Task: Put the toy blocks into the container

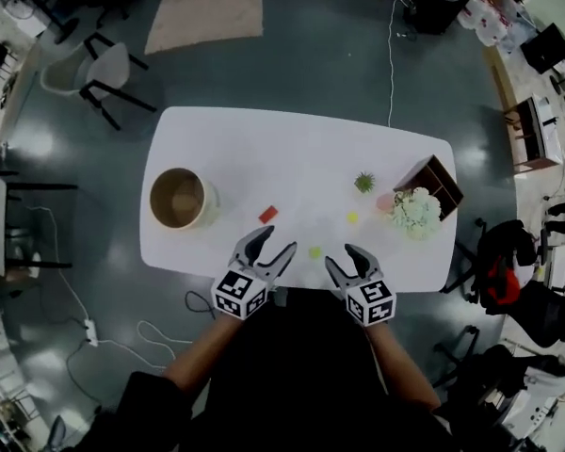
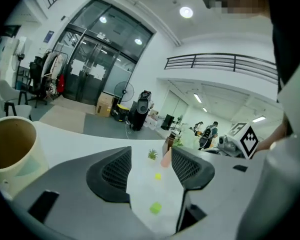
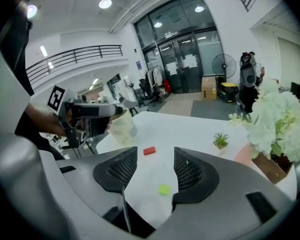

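Fingers [image 2: 115, 173] of the left gripper [image 1: 275, 245]: spread wide and released, nothing between the pads, only bare white table [image 1: 292, 149] seen through the gap. Fingers of the right gripper [image 1: 344, 257]: likewise parted and empty. Both grippers hover at the near edge of the table and point inward toward each other, apparently so that either can take the nearest piece. Green block [image 1: 314, 251]: flat on the table, just ahead of both sets of fingertips and between the two grippers, touched by neither; each gripper view shows it low in the gap between its jaws, so it reads as the likely first pick. Yellow block [image 1: 352, 217]: farther out, beyond the right fingertips, apart from the green one. Red block [image 1: 267, 214]: just beyond the left fingertips, lying flat. Container [image 1: 210, 210]: round tub with a tan inside, upright and open-topped, well off to the outer side of the left fingers; no block can be seen in it, so the task appears to be at its start. Small potted plant [image 1: 363, 182], white flowers [image 1: 415, 210] and brown box [image 1: 433, 179]: grouped far beyond the right fingers, clear of the blocks and seemingly no part of the job.
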### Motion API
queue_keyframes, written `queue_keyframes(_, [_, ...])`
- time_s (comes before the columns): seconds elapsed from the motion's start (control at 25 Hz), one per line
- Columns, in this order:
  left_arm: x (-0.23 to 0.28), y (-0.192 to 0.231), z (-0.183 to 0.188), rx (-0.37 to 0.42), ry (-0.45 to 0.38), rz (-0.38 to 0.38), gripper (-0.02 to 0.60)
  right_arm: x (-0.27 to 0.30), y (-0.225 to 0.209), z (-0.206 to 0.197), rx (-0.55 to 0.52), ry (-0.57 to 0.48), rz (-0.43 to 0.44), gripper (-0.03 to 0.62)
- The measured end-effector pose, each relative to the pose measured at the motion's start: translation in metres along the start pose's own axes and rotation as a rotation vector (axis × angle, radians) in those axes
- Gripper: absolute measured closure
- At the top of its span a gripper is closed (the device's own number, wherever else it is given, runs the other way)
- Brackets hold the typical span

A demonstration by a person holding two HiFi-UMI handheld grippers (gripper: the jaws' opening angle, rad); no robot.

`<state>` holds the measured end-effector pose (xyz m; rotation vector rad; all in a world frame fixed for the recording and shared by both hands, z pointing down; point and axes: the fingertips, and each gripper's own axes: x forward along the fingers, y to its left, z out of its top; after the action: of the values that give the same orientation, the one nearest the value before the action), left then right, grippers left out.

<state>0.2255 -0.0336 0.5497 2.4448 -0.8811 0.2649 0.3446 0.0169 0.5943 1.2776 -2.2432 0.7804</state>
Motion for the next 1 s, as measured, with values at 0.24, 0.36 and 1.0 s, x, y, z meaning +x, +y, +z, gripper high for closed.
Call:
queue_keyframes(0.24, [-0.007, -0.001, 0.004, -0.013, -0.041, 0.151, 0.354, 0.031, -0.007, -0.028, -0.107, 0.090, 0.151, 0.396])
queue_keyframes(0.36, [-0.008, -0.006, -0.002, -0.028, -0.035, 0.198, 0.354, 0.047, -0.011, -0.053, -0.172, 0.173, 0.221, 0.396])
queue_keyframes(1.0, [-0.046, 0.009, -0.014, -0.071, -0.078, 0.329, 0.354, 0.105, -0.011, -0.149, -0.488, 0.449, 0.398, 0.395])
